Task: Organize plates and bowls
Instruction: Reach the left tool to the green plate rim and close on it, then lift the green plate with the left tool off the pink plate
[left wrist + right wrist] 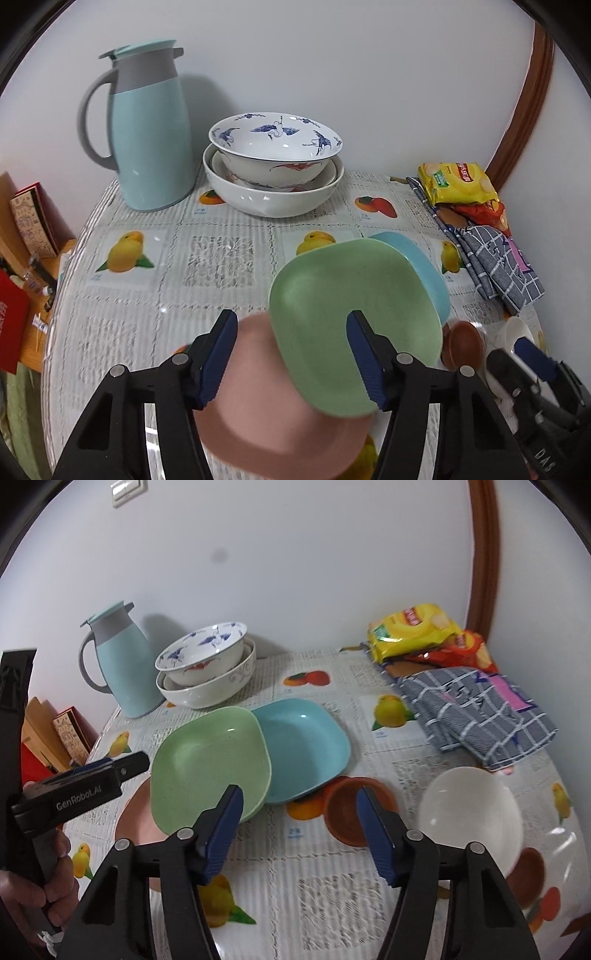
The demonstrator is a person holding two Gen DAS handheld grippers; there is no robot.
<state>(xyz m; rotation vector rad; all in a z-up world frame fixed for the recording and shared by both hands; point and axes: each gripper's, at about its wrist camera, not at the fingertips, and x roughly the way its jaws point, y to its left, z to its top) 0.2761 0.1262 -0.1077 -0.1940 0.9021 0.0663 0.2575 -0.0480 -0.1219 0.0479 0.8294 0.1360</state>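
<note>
Three square plates overlap on the fruit-print tablecloth: a pink plate point(266, 406) nearest me, a green plate point(332, 288) lapping over it, and a blue plate point(417, 258) behind. My left gripper point(293, 354) hovers open over the pink and green plates, pads clear of both. In the right wrist view the green plate point(207, 764), blue plate point(306, 746) and pink plate point(136, 823) lie ahead and to the left. My right gripper point(299, 830) is open over bare cloth, with a small brown bowl point(351, 812) just beyond its right finger and a white bowl point(469, 812) further right.
Two patterned porcelain bowls point(275, 155) are stacked at the back by a pale blue jug point(147, 136). Snack packs point(454, 181) and a folded checked cloth point(495, 258) fill the right side. The table's left edge drops to boxes point(33, 221). A hand point(37, 890) holds the left gripper.
</note>
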